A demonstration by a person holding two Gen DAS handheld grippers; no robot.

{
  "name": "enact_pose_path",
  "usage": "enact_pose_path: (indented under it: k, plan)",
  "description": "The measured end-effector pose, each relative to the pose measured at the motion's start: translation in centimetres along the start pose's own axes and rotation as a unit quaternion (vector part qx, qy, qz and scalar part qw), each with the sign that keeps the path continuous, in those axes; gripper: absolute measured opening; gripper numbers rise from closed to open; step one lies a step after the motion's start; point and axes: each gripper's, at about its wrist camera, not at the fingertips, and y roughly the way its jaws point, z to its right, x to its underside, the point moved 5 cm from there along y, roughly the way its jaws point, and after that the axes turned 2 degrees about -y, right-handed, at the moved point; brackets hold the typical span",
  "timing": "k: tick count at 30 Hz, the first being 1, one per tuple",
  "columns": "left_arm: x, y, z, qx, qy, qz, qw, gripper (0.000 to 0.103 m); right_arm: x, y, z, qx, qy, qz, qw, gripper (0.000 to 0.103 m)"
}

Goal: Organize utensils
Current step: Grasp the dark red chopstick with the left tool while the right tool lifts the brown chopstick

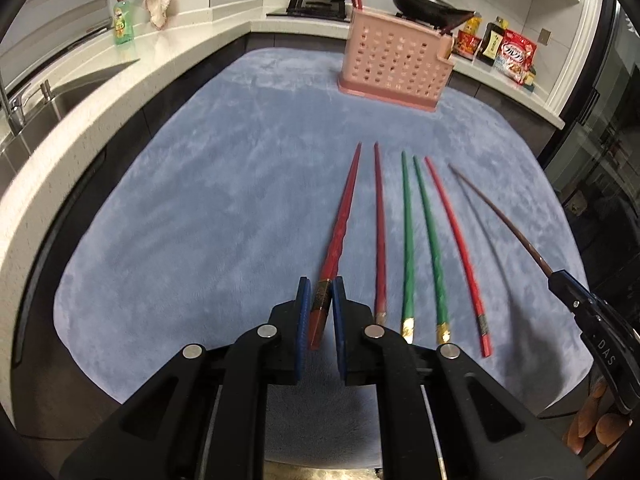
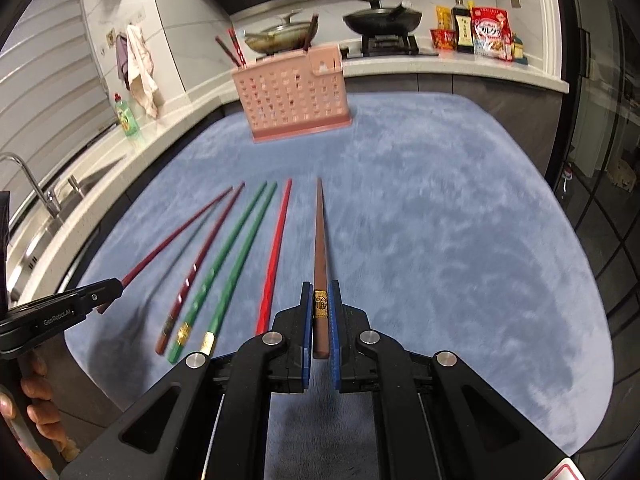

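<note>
Blue plush cloth (image 1: 200,200) covers the surface in the left wrist view, and the left gripper (image 1: 321,300) has its fingers (image 1: 303,312) closed on the near end of a dark red chopstick (image 1: 344,216), whose far tip points toward a pink holder (image 1: 394,64) at the far end of the cloth. To its right lie a maroon chopstick (image 1: 379,224), two green chopsticks (image 1: 407,232) and a bright red chopstick (image 1: 456,248), side by side and apart. At the far right the right gripper (image 1: 560,280) holds a brown chopstick (image 1: 500,212) off the cloth. In the right wrist view, the right gripper (image 2: 321,304) pinches the brown chopstick (image 2: 320,240) just behind its gold band. The bright red chopstick (image 2: 276,248) lies just left of it, then the green pair (image 2: 236,248) and the maroon one (image 2: 204,256). At the left edge the left gripper (image 2: 108,292) grips the dark red chopstick (image 2: 176,232). The holder (image 2: 292,100) stands far on the cloth (image 2: 440,220), with a few chopsticks (image 2: 232,50) already upright in it.
</note>
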Motion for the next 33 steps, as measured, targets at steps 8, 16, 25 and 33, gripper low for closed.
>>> enact_pose_path:
  k: [8,16,25,33]
  plan:
    - [-4.3,-2.8,1.0,0.012,0.015,0.039,0.999,0.009,-4.6,-2.4,0.5,-0.016,0.007,0.046,0.999,0.007]
    - [-9.3,-5.1,1.7,0.018,0.019,0.083,0.9962,0.0,-9.7,-4.4,0.9,-0.03,0.012,0.096,0.995,0.007]
    - [-9.6,-4.2,1.0,0.032,0.02,0.07,0.9968,0.006,-12.4,-5.4,0.9,-0.026,0.011,0.128,0.991,0.007]
    - [-1.6,0.6,-1.3,0.037,-0.002,-0.013,0.9992,0.044,-11.4,-6.6,1.0,-0.023,0.016,0.129,0.991,0.007]
